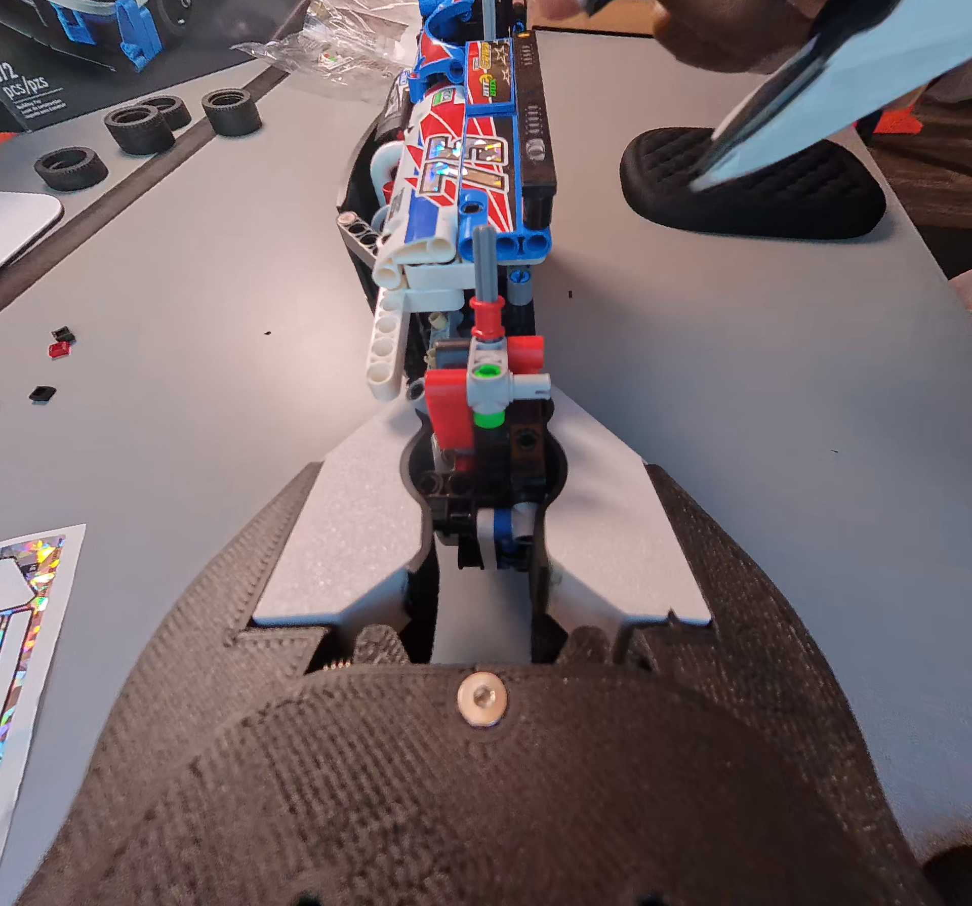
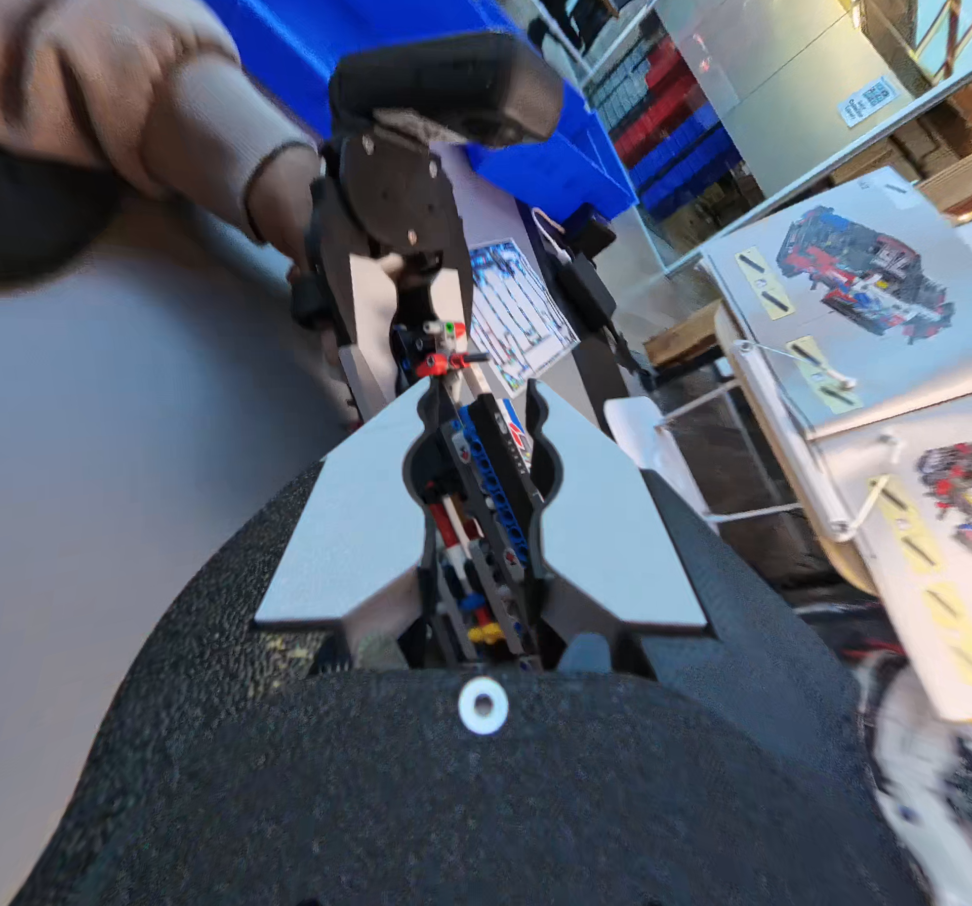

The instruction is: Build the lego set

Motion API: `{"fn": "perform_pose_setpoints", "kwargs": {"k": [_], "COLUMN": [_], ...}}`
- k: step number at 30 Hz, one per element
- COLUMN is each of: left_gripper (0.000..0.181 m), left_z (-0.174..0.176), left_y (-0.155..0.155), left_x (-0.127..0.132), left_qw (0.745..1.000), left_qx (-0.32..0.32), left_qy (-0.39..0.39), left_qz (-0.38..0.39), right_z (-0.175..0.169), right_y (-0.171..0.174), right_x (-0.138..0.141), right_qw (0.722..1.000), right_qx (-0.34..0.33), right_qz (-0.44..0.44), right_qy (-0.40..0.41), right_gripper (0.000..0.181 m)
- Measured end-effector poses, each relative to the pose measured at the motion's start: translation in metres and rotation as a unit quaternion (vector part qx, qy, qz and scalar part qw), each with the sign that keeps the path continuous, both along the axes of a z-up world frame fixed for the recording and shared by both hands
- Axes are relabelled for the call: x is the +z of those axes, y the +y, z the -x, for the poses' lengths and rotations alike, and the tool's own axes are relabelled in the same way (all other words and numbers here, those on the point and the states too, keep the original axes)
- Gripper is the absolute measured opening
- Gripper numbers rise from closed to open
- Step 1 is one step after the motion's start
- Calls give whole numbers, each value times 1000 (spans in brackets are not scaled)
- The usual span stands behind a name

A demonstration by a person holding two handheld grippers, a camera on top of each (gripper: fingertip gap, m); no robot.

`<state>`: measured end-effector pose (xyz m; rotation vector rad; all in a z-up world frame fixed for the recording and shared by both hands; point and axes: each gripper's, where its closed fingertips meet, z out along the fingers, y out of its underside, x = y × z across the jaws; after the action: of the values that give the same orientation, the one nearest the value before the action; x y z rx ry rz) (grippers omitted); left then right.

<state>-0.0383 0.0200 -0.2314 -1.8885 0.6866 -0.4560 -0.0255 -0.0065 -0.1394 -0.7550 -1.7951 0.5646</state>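
The lego car (image 1: 473, 155) is a long blue, white, red and black body with stickers. It lies on its side above the grey table (image 1: 210, 276). My left gripper (image 1: 481, 407) is shut on its near end, by the red and grey pin parts. In the right wrist view the car (image 2: 494, 465) runs between the fingers of my right gripper (image 2: 478, 391), which is shut on its other end. The left gripper (image 2: 421, 349) shows ahead there, held by a hand in a beige sleeve. A blurred right finger (image 1: 778, 92) shows at the top right of the left wrist view.
Several black tyres (image 1: 142, 129) lie at the back left by the set's box (image 1: 79, 13) and clear bags (image 1: 342, 29). Small loose pieces (image 1: 60, 344) and a sticker sheet (image 1: 26, 644) lie left. A black oval pad (image 1: 752, 186) lies right. An instruction booklet (image 2: 841, 292) stands on a holder. My hands' fingertips stand some 10 cm from each other.
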Motion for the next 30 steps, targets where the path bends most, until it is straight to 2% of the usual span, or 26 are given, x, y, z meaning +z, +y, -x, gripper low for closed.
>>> {"fn": "perform_pose_setpoints", "kwargs": {"k": [2, 4, 7, 9, 10, 18, 21, 23, 26, 28, 30], "left_gripper": [33, 33, 33, 33, 33, 33, 33, 34, 34, 34, 34], "left_z": [0, 0, 1, 0, 0, -3, -4, -4, -5, -4, -4], "left_y": [0, 0, 0, 0, 0, -1, -1, -2, -2, -2, -2], "left_x": [0, 0, 1, 1, 1, 2, 3, 4, 7, 9, 11], "left_qw": [1000, 1000, 1000, 1000, 1000, 999, 998, 996, 988, 974, 954], "left_qx": [0, 1, 2, 2, 2, 2, 2, 2, 7, 14, 20], "left_qy": [-1, -4, -3, 4, 8, 25, 34, 53, 112, 172, 234], "left_qz": [-1, -2, -8, -15, -19, -38, -49, -65, -109, -149, -186], "right_z": [-6, -15, -30, -38, -43, -79, -87, -89, -100, -111, -123], "right_y": [-9, -13, -12, -11, -11, -23, -18, 3, 54, 86, 110], "right_x": [16, 33, 48, 51, 53, 67, 62, 54, 51, 49, 46], "right_qw": [990, 961, 927, 922, 920, 883, 888, 907, 934, 945, 943], "right_qx": [30, 62, 94, 102, 105, 186, 187, 144, 57, 15, -9], "right_qz": [136, 260, 342, 348, 347, 394, 387, 365, 301, 261, 260], "right_qy": [37, 70, 117, 138, 152, 172, 161, 154, 183, 196, 209], "right_gripper": [31, 31, 29, 16, 0, 0, 0, 0, 0, 13, 22]}}
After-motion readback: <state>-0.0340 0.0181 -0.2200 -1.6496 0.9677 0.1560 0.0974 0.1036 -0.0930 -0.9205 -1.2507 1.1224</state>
